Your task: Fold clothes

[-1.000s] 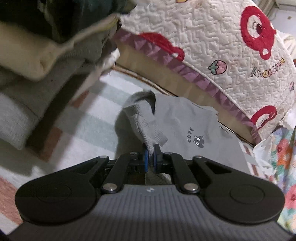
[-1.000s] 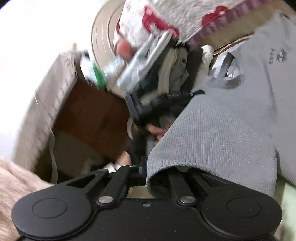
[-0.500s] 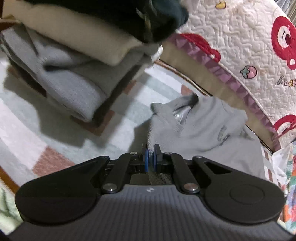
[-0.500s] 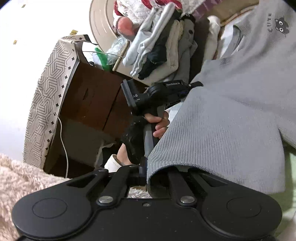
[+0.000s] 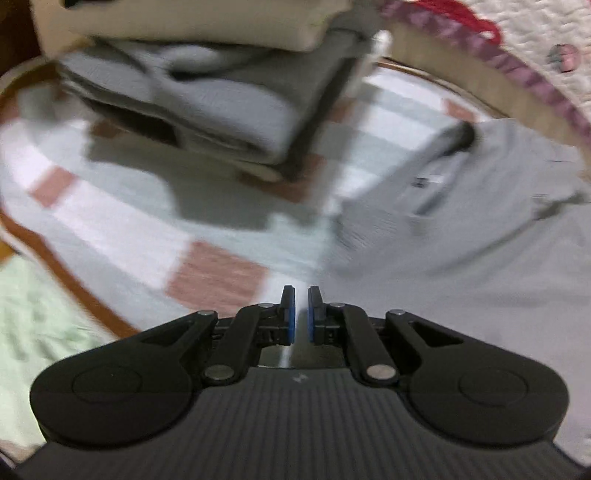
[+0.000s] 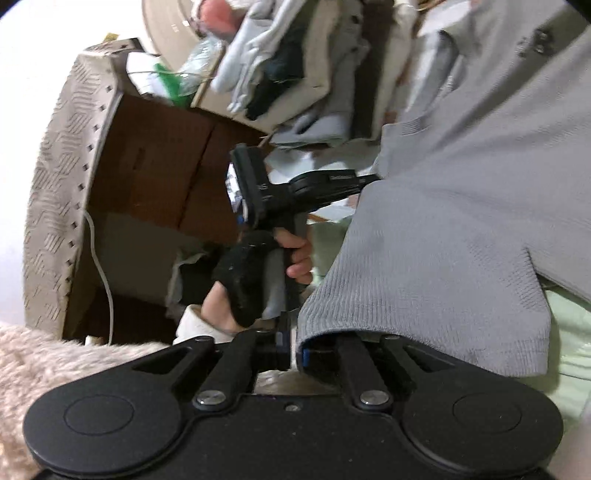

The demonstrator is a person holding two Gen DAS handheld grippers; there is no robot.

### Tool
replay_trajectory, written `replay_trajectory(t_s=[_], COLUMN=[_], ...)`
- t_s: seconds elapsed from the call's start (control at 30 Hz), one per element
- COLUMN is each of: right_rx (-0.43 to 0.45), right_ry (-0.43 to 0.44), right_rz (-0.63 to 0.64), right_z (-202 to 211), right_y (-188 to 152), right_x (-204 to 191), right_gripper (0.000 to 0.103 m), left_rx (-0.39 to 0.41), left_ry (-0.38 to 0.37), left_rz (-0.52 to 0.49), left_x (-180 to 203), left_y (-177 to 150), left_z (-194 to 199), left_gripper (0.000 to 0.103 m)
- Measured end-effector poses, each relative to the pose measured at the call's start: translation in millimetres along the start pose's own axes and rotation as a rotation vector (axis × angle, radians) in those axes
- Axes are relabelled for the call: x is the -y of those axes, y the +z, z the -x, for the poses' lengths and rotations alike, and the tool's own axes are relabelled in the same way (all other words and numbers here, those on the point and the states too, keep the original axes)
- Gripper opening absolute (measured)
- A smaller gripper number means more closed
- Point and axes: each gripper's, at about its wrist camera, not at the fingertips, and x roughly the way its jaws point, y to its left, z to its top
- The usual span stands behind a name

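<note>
A grey knit sweater [image 5: 480, 236] lies on the striped mat [image 5: 110, 206] at the right in the blurred left wrist view. My left gripper [image 5: 298, 314] stands just off the sweater's edge, its blue pads slightly apart with nothing between them. In the right wrist view my right gripper [image 6: 293, 345] is shut on the ribbed hem of the grey sweater [image 6: 461, 229], which drapes up and to the right. The left gripper's black body [image 6: 295, 195] and the hand holding it show in the middle of that view.
A stack of folded clothes [image 5: 207, 85] sits on the mat at the back left. A quilted cover with red prints [image 5: 517, 33] rises at the back right. A brown box with a patterned flap [image 6: 140, 177] stands left of the bed.
My left gripper has let go of the sweater's edge and its pads have parted a little. It has moved, and its view is blurred. My right gripper still holds the hem.
</note>
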Motion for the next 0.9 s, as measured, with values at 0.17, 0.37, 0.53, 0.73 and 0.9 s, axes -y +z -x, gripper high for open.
replay_trajectory(t_s=[0.17,0.37,0.53,0.73,0.9], right_rx=[0.040,0.182,0.252,0.228,0.253], right_ry=[-0.026,-0.090,0.001,-0.022,-0.389], right_rz=[0.043,0.137,0.176,0.195,0.183], right_z=[7.7,53.1,85.7,80.6,83.9], right_y=[-1.1,8.3,13.2,15.2,54.2], right_x=[-8.8,-21.6,-33.2,-37.8,-21.1], right_gripper=[0.048,0.050,0.057,0.057,0.057], left_rx=[0.059,0.161,0.197,0.178,0.149], left_ry=[-0.111,-0.178,-0.216,-0.225,-0.292], left_rz=[0.039,-0.020,0.001,0.006,-0.101], left_x=[-10.7,7.9,10.2,11.6,41.2], left_y=[1.9,5.0,9.4,8.2,23.6], left_z=[13.4,34.1,40.8,38.3,30.5], left_gripper=[0.006,0.009,0.010,0.012,0.014])
